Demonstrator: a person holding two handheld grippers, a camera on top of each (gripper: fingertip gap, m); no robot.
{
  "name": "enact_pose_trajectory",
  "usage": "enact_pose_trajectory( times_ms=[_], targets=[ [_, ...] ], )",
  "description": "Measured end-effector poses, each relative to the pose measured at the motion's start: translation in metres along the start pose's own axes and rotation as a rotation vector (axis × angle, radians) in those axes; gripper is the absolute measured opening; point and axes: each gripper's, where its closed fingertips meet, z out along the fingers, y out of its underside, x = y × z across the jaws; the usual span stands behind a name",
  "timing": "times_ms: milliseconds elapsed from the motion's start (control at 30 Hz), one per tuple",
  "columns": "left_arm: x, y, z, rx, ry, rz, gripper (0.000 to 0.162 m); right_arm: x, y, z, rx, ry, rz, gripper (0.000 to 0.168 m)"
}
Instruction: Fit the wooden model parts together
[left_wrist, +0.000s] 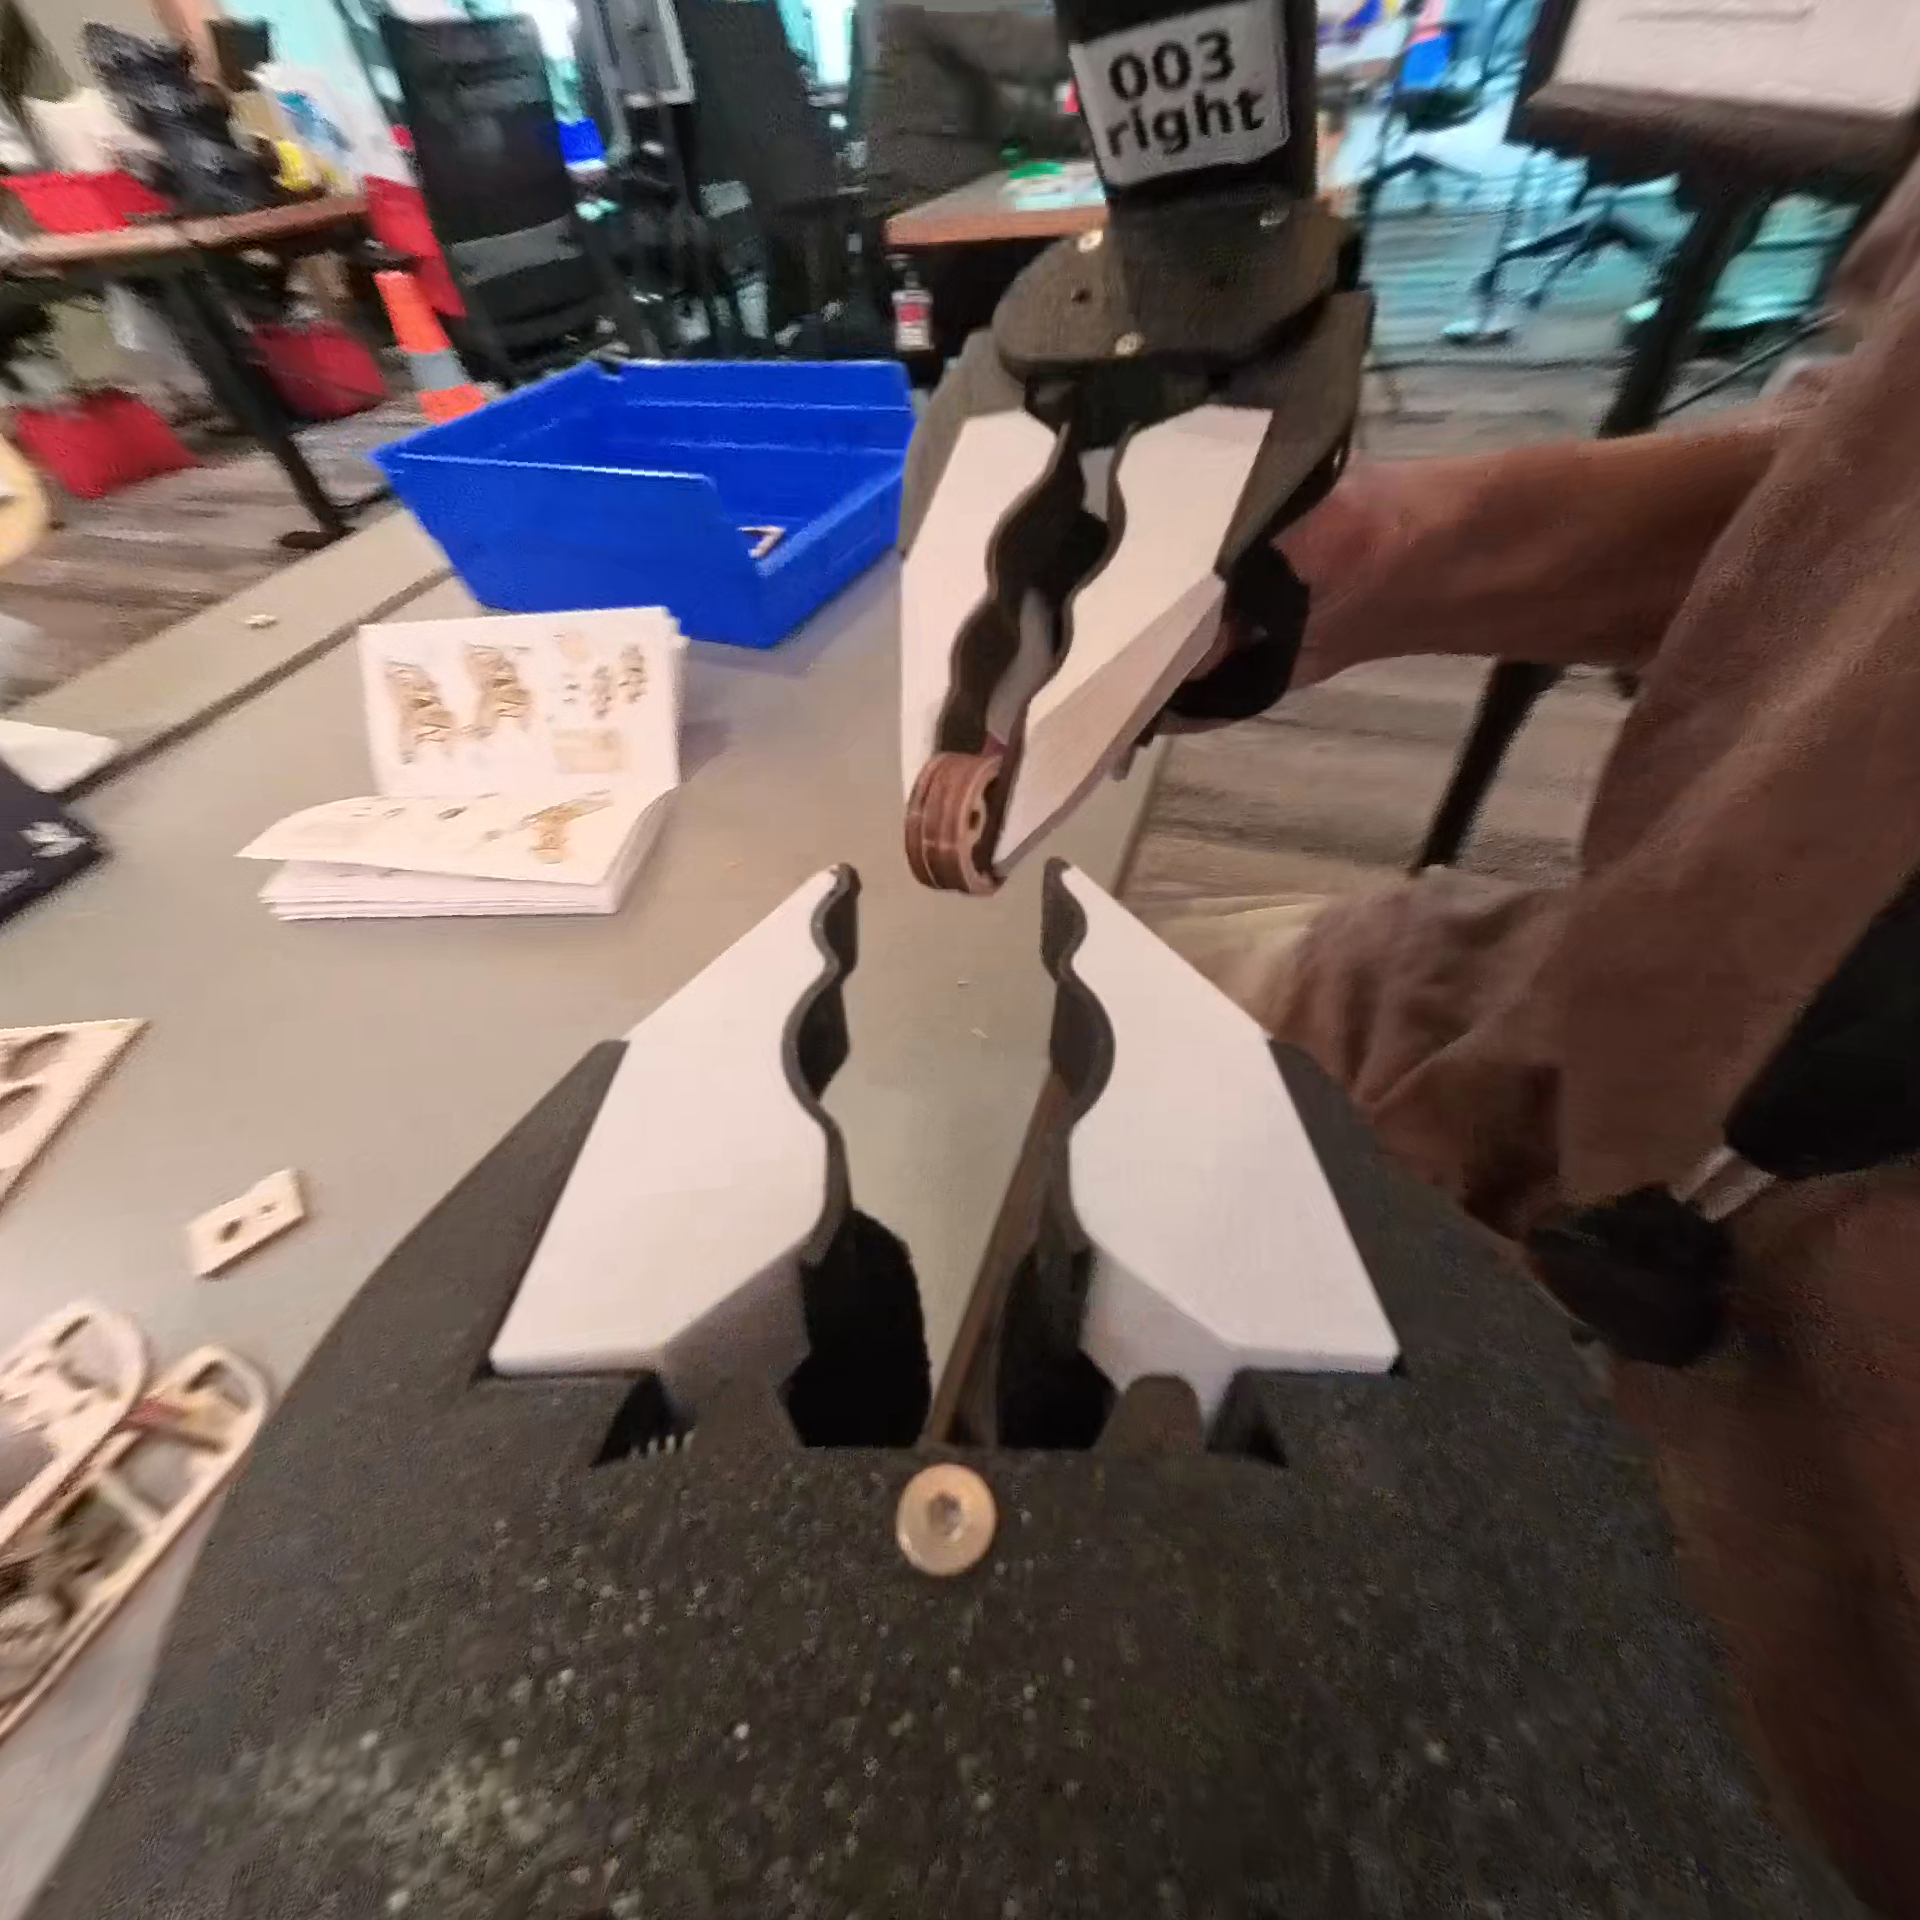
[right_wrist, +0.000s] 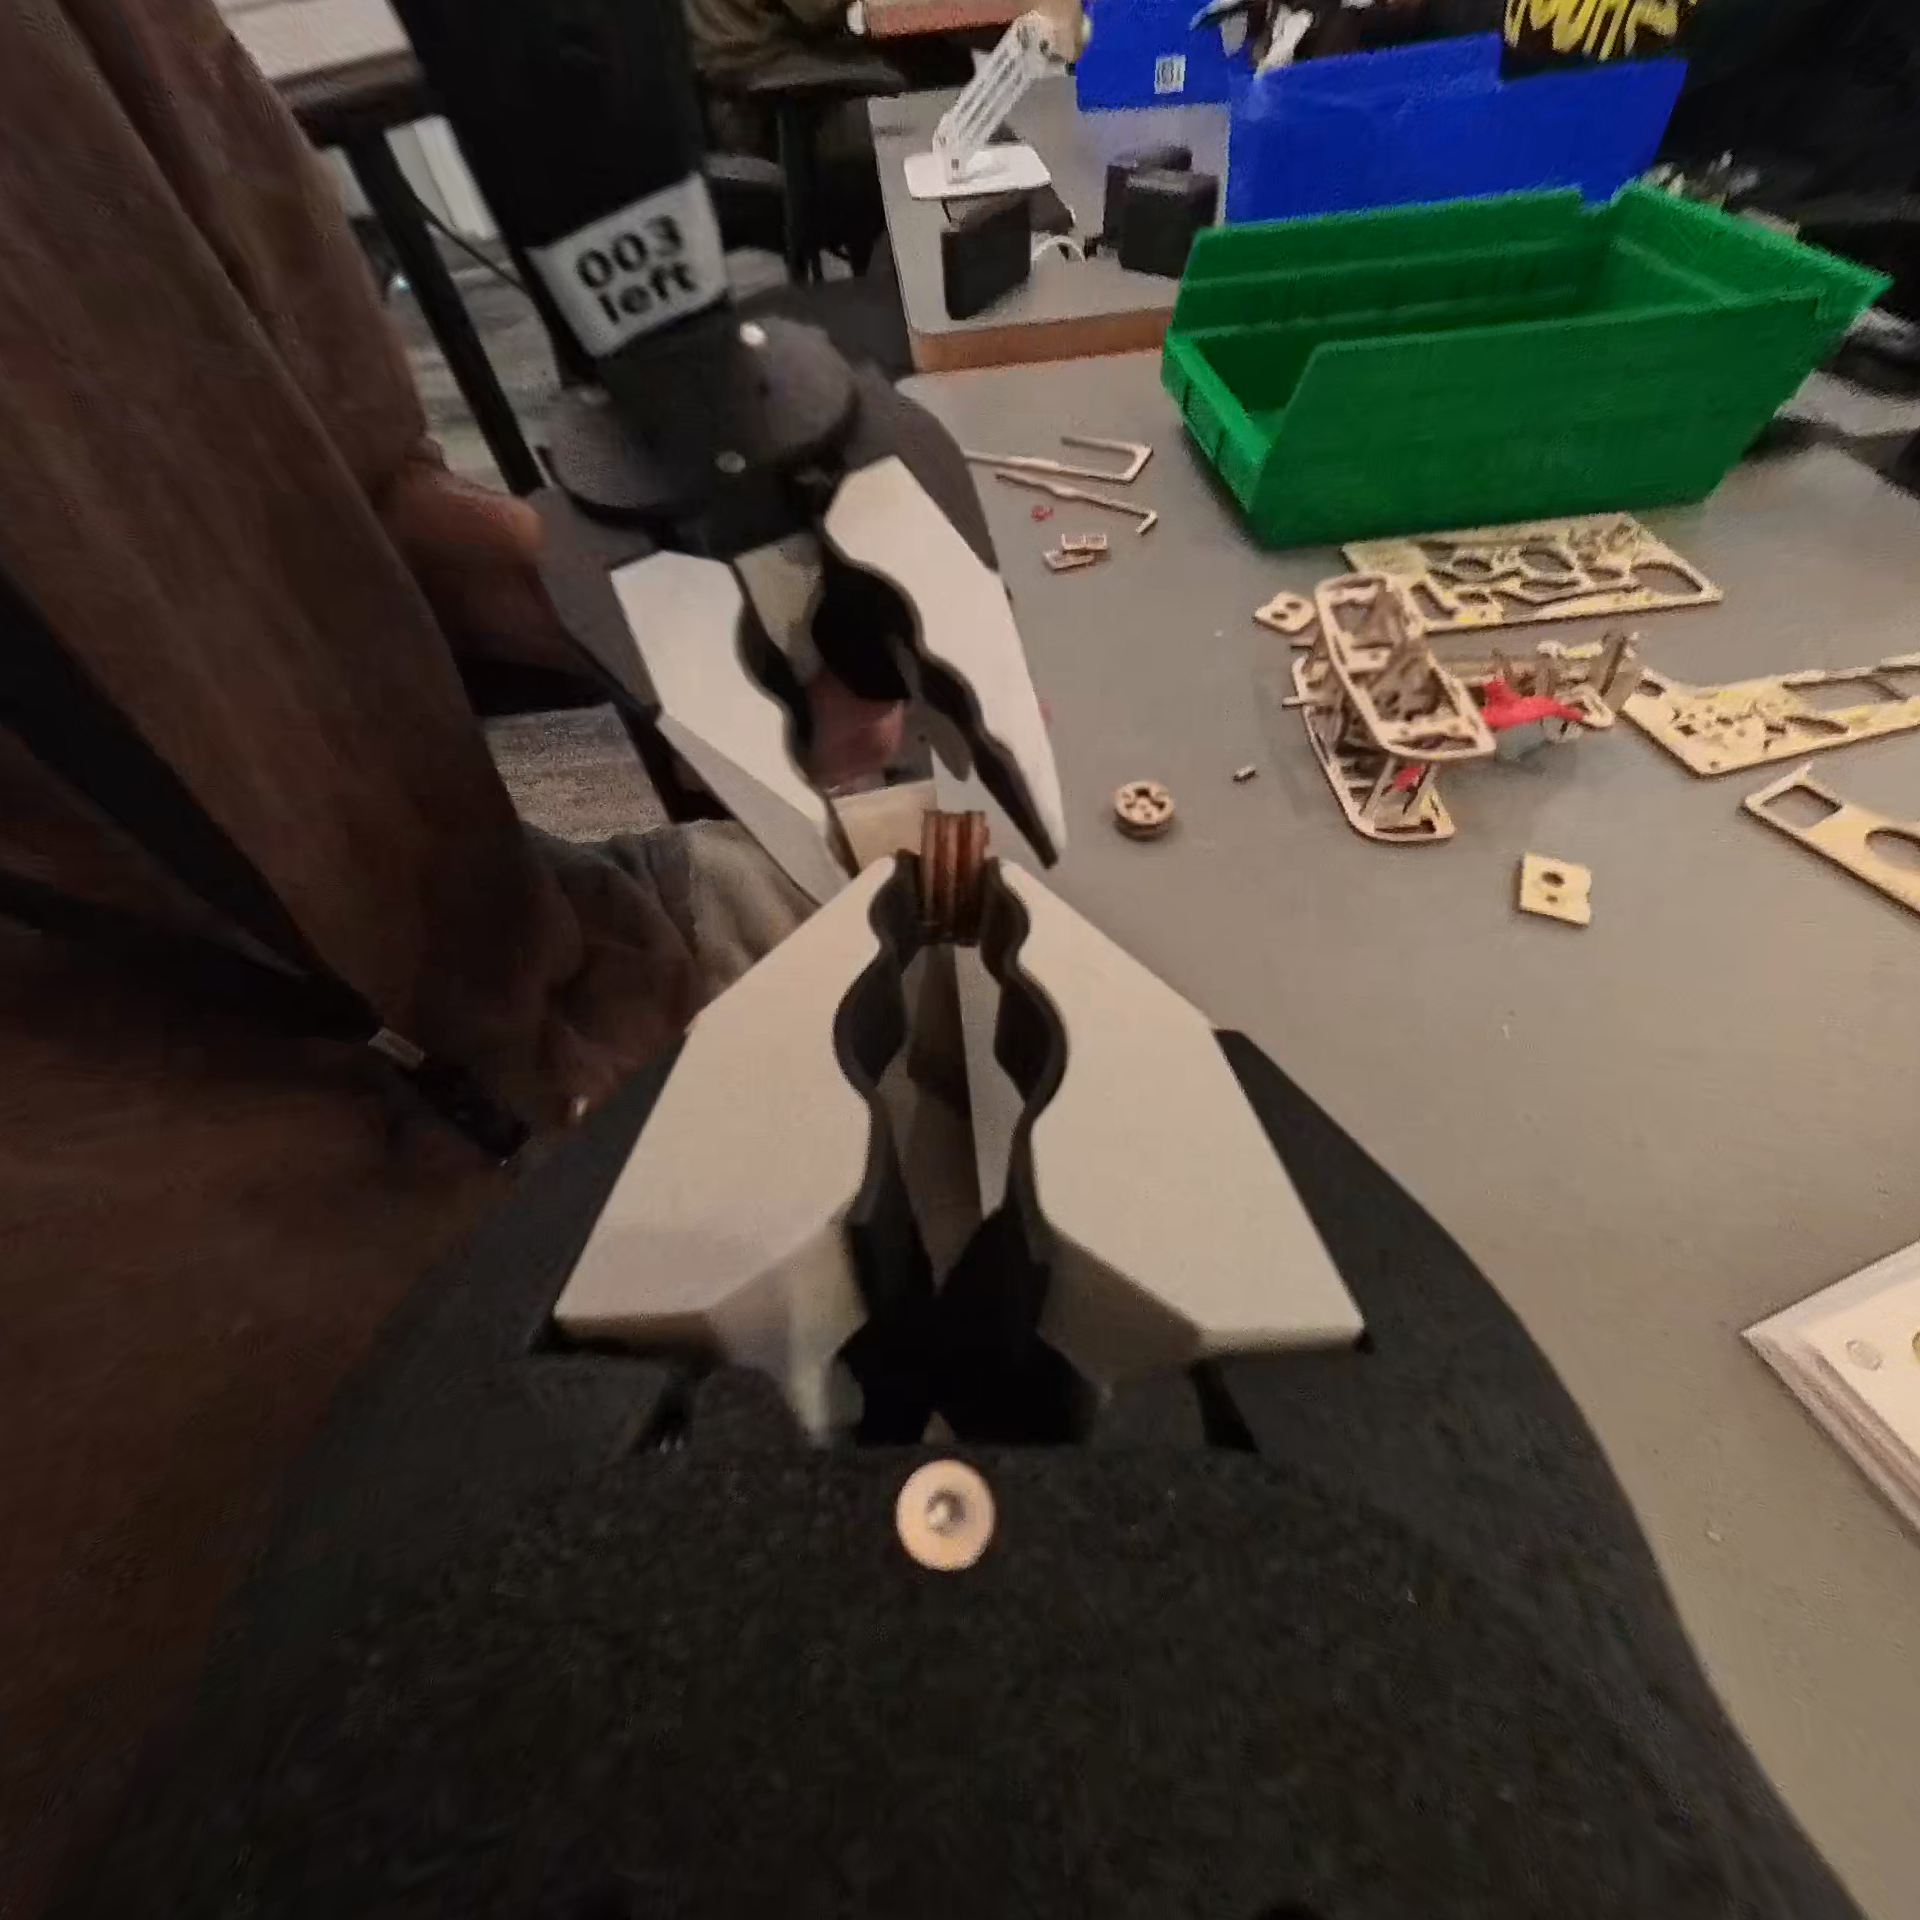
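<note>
My right gripper (right_wrist: 948, 878) is shut on a small round wooden wheel (right_wrist: 950, 868), held edge-up at the fingertips. In the left wrist view, the right gripper (left_wrist: 961, 826) comes down from above with the wheel (left_wrist: 951, 836) just past my left gripper's tips. My left gripper (left_wrist: 951, 883) is open and empty, its fingers (left_wrist: 727, 1091) wide apart. In the right wrist view, the left gripper (right_wrist: 945, 847) points toward me, its tips on either side of the wheel. A partly built wooden model (right_wrist: 1392, 707) with a red part lies on the grey table (right_wrist: 1299, 1039).
A second wooden wheel (right_wrist: 1145, 808) and a small wooden plate (right_wrist: 1555, 888) lie loose. Cut-out wooden sheets (right_wrist: 1538, 571) lie by a green bin (right_wrist: 1507, 395). A blue bin (left_wrist: 665, 488), an open instruction booklet (left_wrist: 499, 769) and wooden frames (left_wrist: 104, 1455) sit to the left. A person's brown sleeve (left_wrist: 1558, 987) is close. Only a small space, under 4 cm, lies between the two pairs of fingers. Left tips and right tips are each some 25 centimeters from the partly built wooden model (right_wrist: 1392, 707).
</note>
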Motion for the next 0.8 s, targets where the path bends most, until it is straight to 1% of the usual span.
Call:
enact_pose_trajectory(
  times_ms=[67,100,133,233,300,333,400,500,567,633,700,800],
  targets=[
    [0.010,-0.004,-0.001,0.015,0.050,0.006,0.025,-0.015,-0.015,-0.004,0.071,-0.030,-0.044,0.011],
    [0.017,-0.007,-0.003,0.026,0.068,0.033,0.012,-0.021,-0.019,-0.005,0.092,-0.055,-0.039,0.011],
    [0.022,-0.011,-0.005,0.042,0.070,0.072,0.007,-0.026,-0.022,-0.007,0.122,-0.068,-0.041,0.011],
    [0.037,-0.015,-0.007,0.054,0.059,0.182,0.000,-0.037,-0.022,-0.015,0.153,-0.068,-0.110,0.011],
    [0.040,-0.013,-0.008,0.049,0.042,0.195,0.001,-0.041,-0.017,-0.016,0.136,-0.032,-0.170,0.011],
    [0.040,-0.014,-0.009,0.055,0.029,0.191,0.007,-0.041,-0.016,-0.016,0.132,-0.006,-0.184,0.011],
    [0.044,-0.015,-0.011,0.050,0.048,0.186,0.010,-0.043,-0.016,-0.016,0.134,-0.009,-0.182,0.011],
    [0.044,-0.015,-0.014,0.059,0.047,0.174,0.028,-0.040,-0.010,-0.017,0.088,0.019,-0.213,0.010],
    [0.043,-0.022,-0.018,0.095,0.044,0.157,0.029,-0.037,0.002,-0.015,0.009,0.044,-0.260,0.011],
    [0.042,-0.022,-0.019,0.087,0.053,0.144,0.029,-0.039,0.010,-0.011,-0.047,0.035,-0.282,0.011],
    [0.042,-0.014,-0.015,0.049,0.054,0.158,0.027,-0.044,0.011,-0.008,-0.063,0.016,-0.287,0.011],
    [0.047,-0.005,-0.012,0.013,0.098,0.144,0.022,-0.048,0.019,-0.005,-0.108,-0.012,-0.277,0.010]
  ],
)
